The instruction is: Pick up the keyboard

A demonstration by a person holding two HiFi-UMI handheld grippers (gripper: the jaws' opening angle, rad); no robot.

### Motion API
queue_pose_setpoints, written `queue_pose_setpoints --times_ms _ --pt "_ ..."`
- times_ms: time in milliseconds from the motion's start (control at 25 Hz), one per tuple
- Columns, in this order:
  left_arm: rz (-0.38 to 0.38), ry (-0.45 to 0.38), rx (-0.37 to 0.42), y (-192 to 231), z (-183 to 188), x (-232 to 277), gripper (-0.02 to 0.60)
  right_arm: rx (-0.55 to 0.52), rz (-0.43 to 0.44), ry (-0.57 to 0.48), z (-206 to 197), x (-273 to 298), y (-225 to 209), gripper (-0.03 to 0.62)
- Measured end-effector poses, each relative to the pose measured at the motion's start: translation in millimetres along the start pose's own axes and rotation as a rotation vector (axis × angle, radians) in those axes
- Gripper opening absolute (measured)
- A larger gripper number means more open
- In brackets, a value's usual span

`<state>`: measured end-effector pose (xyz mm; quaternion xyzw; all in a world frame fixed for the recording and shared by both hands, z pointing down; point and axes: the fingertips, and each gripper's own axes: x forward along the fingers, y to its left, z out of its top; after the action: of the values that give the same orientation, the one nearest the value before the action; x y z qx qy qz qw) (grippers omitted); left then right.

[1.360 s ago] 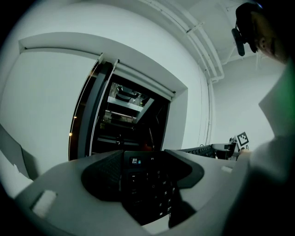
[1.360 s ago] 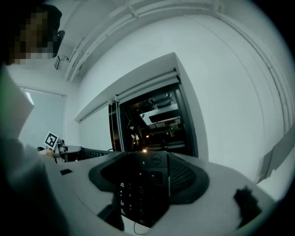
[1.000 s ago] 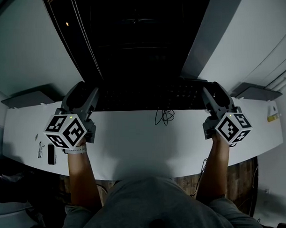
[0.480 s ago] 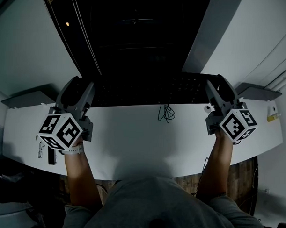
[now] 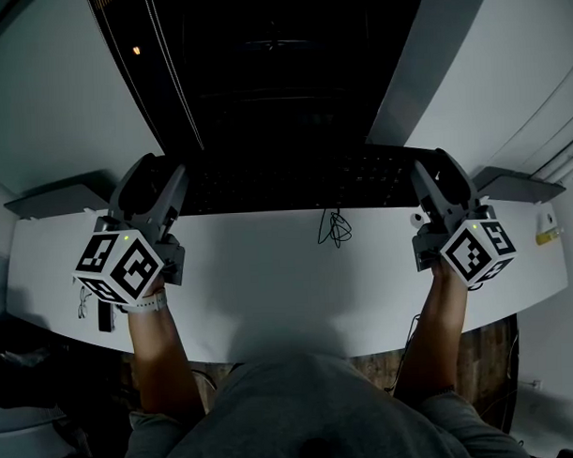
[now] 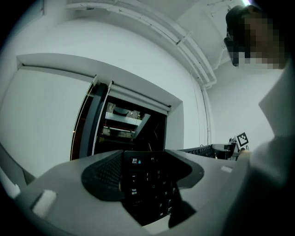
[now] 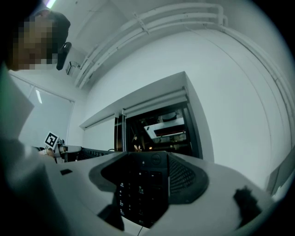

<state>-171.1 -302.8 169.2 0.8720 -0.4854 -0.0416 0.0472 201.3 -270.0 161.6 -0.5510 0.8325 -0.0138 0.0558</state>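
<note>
Head view, from above. A flat, black, rectangular keyboard (image 5: 294, 184) lies lengthwise along the far edge of a smooth white desk (image 5: 270, 280); whether it rests on the surface cannot be told. The left gripper (image 5: 158, 186) is clamped on its left end and the right gripper (image 5: 433, 176) on its right end. Each gripper has a matte grey, rounded body and carries a cube with black-and-white square markers, one left (image 5: 117, 267) and one right (image 5: 477, 251). A thin dark cable (image 5: 333, 228) lies in a loose tangle on the desk just before the keyboard's middle.

Left gripper view. The broad grey jaws, lined with dark, finely ribbed pads, close on the end of the keyboard that bears the Esc and Tab keys.

Right gripper view. The same ribbed pads press against the opposite end, where rows of small square keys sit between the jaws.
</note>
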Motion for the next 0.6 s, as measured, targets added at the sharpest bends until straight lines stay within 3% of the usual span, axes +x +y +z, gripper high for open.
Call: queue_pose_setpoints --times_ms 600 --pt "0.001 0.001 -0.010 0.1 -4.1 2.0 0.264 -0.003 0.002 0.003 -1.0 0.5 -1.6 0.273"
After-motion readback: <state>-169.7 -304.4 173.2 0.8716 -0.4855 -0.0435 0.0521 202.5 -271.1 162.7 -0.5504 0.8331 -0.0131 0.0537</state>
